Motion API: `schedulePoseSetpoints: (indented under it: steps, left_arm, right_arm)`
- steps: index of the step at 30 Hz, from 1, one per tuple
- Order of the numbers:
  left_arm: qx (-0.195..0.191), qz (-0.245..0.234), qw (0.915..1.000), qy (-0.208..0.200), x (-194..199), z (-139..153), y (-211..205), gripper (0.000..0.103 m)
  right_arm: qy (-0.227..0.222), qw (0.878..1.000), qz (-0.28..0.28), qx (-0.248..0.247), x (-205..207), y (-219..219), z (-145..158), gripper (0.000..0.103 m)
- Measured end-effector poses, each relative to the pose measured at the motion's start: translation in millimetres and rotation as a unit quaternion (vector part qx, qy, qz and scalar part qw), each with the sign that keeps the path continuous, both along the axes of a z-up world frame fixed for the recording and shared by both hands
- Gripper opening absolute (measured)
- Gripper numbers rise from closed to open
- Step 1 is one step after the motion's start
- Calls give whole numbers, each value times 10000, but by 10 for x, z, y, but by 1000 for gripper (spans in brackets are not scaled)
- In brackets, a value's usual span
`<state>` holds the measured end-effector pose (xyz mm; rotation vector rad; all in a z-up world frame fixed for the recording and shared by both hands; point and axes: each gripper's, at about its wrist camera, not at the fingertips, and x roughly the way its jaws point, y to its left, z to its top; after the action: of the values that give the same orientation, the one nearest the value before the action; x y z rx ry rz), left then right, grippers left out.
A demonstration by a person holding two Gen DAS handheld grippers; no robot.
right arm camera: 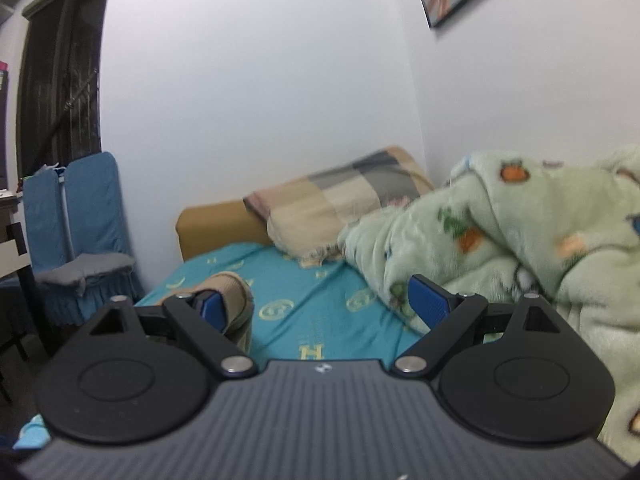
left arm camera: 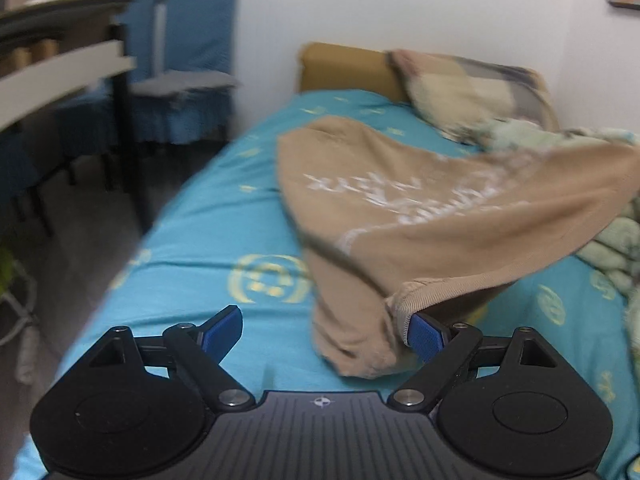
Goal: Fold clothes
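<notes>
Left gripper [left arm camera: 326,330]: spread wide, ribbed hem of tan sweatshirt [left arm camera: 400,208] draped on one finger only, unclamped. Right gripper [right arm camera: 326,302]: likewise wide, cuff against one pad. Sweatshirt half-raised over teal bedsheet [left arm camera: 208,216]; likely to slip off, bunching crooked.

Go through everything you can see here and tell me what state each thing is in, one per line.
Left gripper: open, ribbed hem draped on one of its fingers.
Right gripper: open, cloth hanging on one finger.
Tan sweatshirt: unfolded, partly lifted off the bed.
Green blanket: bunched up.
Pillow: propped against the headboard.
</notes>
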<state>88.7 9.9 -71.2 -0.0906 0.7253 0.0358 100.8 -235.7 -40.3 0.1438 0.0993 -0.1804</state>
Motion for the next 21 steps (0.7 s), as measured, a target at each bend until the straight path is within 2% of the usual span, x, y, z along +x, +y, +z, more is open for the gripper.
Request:
schedulePoseSetpoints:
  steps: [4,8,9,12,16,19,21]
  left_arm:
    - [-87,-390,9990,180,104,-146,-90,89]
    - [-204,-693,9974,63,113,-232,-142,88]
    - [-229,-669,9975,23,109,-241,-129,88]
    - [-281,71,9994,-176,56,-185,83,88]
    - [-340,971,9934,-517,-46,-82,348,90]
    - [-171,1157,9893,-868,-178,59,365,89]
    - [-65,1180,9865,-1132,-309,159,326,89]
  right_arm:
    - [-180,9998,65,-97,-44,22,33,92]
    - [-375,9989,96,-279,-126,51,93,92]
    - [-410,9985,78,-367,-153,67,104,92]
    - [-358,9971,-112,-657,-197,99,98,92]
    - [314,9960,-220,-805,-60,38,-118,92]
    - [1122,9823,-151,-1494,121,162,-413,92]
    - [1352,9783,-164,-1560,106,211,-491,92]
